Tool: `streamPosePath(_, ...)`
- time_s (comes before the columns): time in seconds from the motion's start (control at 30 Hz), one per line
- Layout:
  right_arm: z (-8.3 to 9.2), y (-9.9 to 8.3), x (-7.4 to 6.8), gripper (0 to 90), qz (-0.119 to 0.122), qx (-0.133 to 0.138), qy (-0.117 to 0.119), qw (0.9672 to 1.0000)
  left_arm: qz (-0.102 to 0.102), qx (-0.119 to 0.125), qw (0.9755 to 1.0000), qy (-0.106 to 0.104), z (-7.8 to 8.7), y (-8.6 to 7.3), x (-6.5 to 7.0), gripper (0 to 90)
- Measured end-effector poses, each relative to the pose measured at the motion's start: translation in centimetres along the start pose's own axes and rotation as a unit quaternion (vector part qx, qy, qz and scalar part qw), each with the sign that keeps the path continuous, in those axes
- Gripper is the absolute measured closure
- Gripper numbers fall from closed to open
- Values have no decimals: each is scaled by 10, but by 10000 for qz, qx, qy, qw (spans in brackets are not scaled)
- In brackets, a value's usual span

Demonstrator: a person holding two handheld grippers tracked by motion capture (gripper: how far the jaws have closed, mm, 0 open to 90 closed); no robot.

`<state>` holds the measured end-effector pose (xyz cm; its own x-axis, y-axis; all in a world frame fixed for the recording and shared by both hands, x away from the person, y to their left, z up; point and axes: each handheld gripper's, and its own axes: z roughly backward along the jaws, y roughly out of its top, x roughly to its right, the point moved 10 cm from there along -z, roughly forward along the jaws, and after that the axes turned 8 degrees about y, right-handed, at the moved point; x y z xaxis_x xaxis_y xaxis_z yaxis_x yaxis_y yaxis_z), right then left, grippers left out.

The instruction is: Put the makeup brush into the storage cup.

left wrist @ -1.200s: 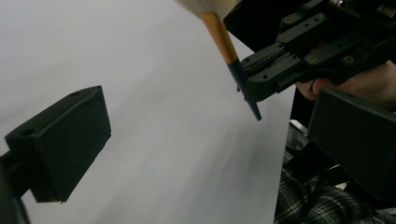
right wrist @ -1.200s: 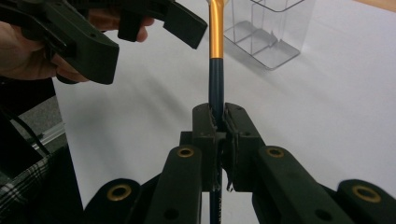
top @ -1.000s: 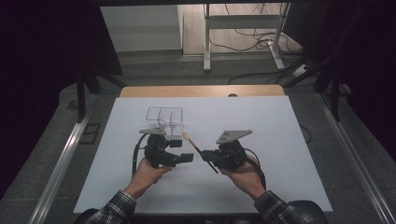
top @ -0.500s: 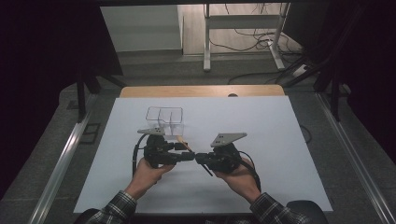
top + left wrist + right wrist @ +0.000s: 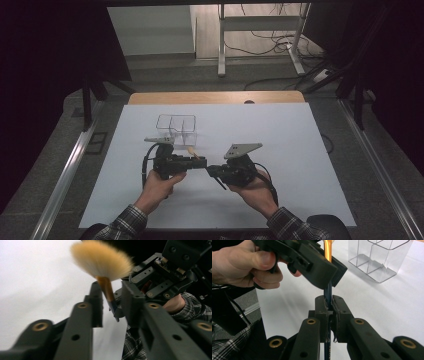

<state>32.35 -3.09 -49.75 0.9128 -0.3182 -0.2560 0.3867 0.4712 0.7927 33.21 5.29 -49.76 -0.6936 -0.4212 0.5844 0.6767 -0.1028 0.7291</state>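
A makeup brush (image 5: pixel 101 258) with a tan fan of bristles, a gold ferrule (image 5: pixel 327 252) and a dark handle stands between both grippers. My right gripper (image 5: pixel 329 306) is shut on the lower handle. My left gripper (image 5: pixel 111 297) has just been closing, and its jaws now pinch the brush near the ferrule. From above, the left gripper (image 5: pixel 202 164) and right gripper (image 5: pixel 211 171) meet tip to tip over the white table (image 5: pixel 300 165), and the brush (image 5: pixel 191 149) pokes out toward the clear box.
A clear plastic organizer (image 5: pixel 176 127) with several compartments stands just beyond the grippers; it also stands at the upper right in the right gripper view (image 5: pixel 379 257). A wooden strip (image 5: pixel 215 97) borders the table's far edge.
The two grippers have come together. The left gripper's jaws, wide open a second ago, have closed around the brush that the right gripper holds.
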Motion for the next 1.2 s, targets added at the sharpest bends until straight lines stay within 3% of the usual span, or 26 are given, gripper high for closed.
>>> streamPosePath(0.07,-1,0,-1,834,21,-16,12,10000,86,18,9999,-119,0,0,2,812)
streamPosePath(0.27,-2,-1,-1,823,30,-49,26,10000,43,-46,10000,-30,0,-1,2,832)
streamPosePath(0.3,-3,-2,0,748,22,-54,34,10000,7,-55,10000,15,0,-1,2,832)
streamPosePath(0.33,-3,-2,0,748,22,-54,34,10000,-8,-53,10000,48,0,-1,2,832)
streamPosePath(0.37,-5,-3,2,630,-36,-101,18,9999,-28,-58,9999,97,0,-1,1,832)
streamPosePath(0.63,-10,-12,6,368,-121,-449,18,9989,-79,-157,9993,331,1,-2,-4,831)
streamPosePath(0.9,-14,-20,11,229,-49,-653,28,9979,-145,-168,9986,490,5,-1,-7,831)
streamPosePath(1.2,-13,-27,20,82,-192,-753,-61,9970,-293,-200,9972,662,9,-1,-10,830)
